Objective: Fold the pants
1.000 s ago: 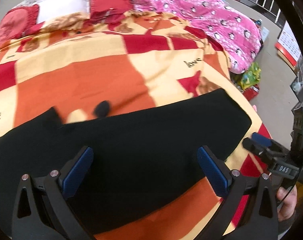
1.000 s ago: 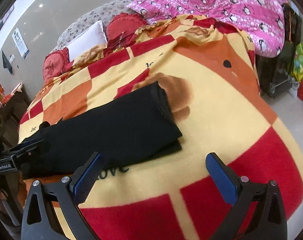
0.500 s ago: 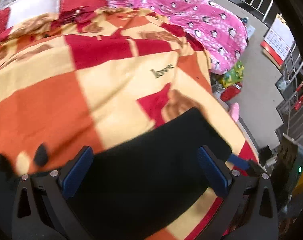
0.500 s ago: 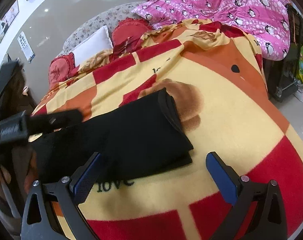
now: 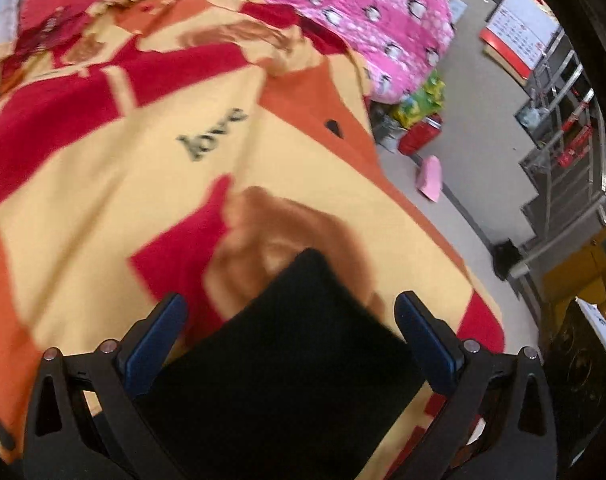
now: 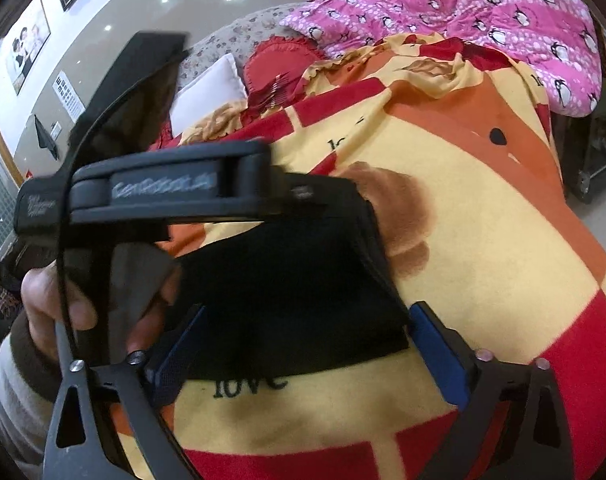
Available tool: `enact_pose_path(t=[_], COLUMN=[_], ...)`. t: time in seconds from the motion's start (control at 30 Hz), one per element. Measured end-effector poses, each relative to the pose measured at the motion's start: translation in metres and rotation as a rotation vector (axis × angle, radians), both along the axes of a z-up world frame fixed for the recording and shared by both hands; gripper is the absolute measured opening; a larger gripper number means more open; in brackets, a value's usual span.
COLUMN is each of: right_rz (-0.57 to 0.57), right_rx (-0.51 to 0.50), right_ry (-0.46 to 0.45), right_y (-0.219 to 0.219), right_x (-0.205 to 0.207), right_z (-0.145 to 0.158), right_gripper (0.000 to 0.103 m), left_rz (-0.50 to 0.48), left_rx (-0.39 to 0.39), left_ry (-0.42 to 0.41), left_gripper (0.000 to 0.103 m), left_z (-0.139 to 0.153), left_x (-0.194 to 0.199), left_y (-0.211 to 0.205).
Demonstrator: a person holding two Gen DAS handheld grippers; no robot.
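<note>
Black pants (image 6: 287, 292): folded into a flat, thick bundle, lying on the bed's blanket close to its near edge, one folded end toward the brown teddy print
Blanket (image 6: 483, 264): fleece, yellow/red/orange blocks, "love" lettering just beside the pants' near edge
Left gripper (image 5: 291, 336): blue pads spread wide, nothing pinched, hanging right over the pants' end
Right gripper (image 6: 307, 356): also released, pads apart on either side of the bundle's near edge, can't tell if they touch the fabric
Left hand (image 6: 63, 300): wrapped around the other tool's handle, pretty blurry
Pink penguin quilt (image 6: 483, 12): heaped at the bed's far corner
White pillow (image 6: 207, 88): by the headboard, next to a red cushion (image 6: 279, 60)
</note>
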State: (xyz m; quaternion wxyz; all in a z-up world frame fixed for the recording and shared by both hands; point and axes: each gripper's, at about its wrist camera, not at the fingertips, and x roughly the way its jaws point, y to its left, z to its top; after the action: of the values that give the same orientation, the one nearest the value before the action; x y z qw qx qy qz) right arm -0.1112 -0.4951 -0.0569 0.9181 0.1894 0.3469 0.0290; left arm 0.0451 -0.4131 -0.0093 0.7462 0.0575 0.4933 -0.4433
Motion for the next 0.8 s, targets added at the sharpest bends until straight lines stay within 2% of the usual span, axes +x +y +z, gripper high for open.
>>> enact_pose_path(t=[0.07,0.1,0.13,0.17,0.2,0.23,0.27,0.33,0.4,0.57,0.7,0.8], right_rz=[0.003,0.002,0.001,-0.002,0.0,0.006,0.006,0.002,0.008,0.079,0.179,0.276], right_rx=[0.002,0.007,0.011,0.018,0.032,0.057,0.071,0.088,0.082,0.046,0.013,-0.012], right_ry=[-0.001,-0.001,0.001,0.005,0.01,0.019,0.018,0.003,-0.024,-0.111,-0.175,-0.197], right_y=[0.0,-0.001,-0.003,-0.004,-0.006,-0.008,-0.01,-0.012,-0.008,0.018,0.055,0.095], right_x=[0.001,0.001,0.002,0.003,0.004,0.006,0.006,0.006,0.004,-0.001,-0.001,0.005], right_z=[0.0,-0.001,-0.002,-0.003,-0.004,-0.007,-0.007,-0.006,0.001,0.04,0.075,0.09], right_gripper=[0.087,0.077,0.061,0.052,0.033,0.026,0.025,0.019,0.017,0.017,0.017,0.017], left_rz=[-0.046,-0.061,-0.083,-0.096,-0.115,-0.119,-0.121,-0.115,-0.102,-0.066,0.008,0.093], left_rx=[0.001,-0.008,-0.011,-0.003,0.014,0.031,0.027,0.008,-0.024,-0.134,-0.197,-0.209], left_ry=[0.003,0.001,-0.011,-0.033,-0.052,-0.082,-0.085,-0.072,-0.061,-0.099,-0.135,-0.163], left_gripper=[0.102,0.095,0.083,0.072,0.047,0.04,0.036,0.02,0.013,0.013,0.013,0.013], left_z=[-0.004,-0.004,-0.004,-0.003,-0.003,-0.003,-0.003,-0.002,0.004,0.047,0.081,0.096], left_x=[-0.003,-0.004,-0.007,-0.009,-0.012,-0.013,-0.013,-0.011,-0.009,-0.011,-0.011,-0.015], left_y=[-0.009,-0.01,-0.013,-0.014,-0.017,-0.017,-0.016,-0.011,-0.002,0.038,0.095,0.147])
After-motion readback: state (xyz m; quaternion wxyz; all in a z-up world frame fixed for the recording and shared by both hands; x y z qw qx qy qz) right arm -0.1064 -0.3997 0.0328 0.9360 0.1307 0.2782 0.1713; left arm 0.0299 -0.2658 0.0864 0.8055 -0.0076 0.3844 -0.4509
